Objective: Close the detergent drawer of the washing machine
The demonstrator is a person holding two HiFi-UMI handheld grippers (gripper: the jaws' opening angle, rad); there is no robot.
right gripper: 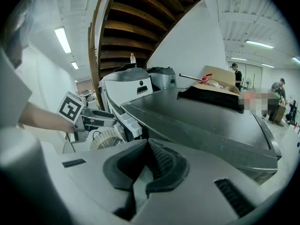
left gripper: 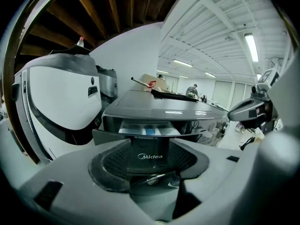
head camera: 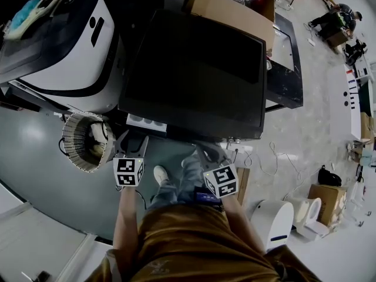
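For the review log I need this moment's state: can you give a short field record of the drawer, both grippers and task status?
machine: washing machine, dark top
detergent drawer: pulled out, compartments showing
left gripper: jaws apart, the drawer's front panel between them, contact unclear
right gripper: jaws together, empty, away from the drawer
neighbour: white appliance on the drawer side
status: drawer not yet closed

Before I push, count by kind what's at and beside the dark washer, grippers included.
Washing machine: 1
White appliance: 1
Detergent drawer, open: 1
Basket: 1
Cardboard box on top: 1
Grippers: 2, left gripper and right gripper
Total: 7
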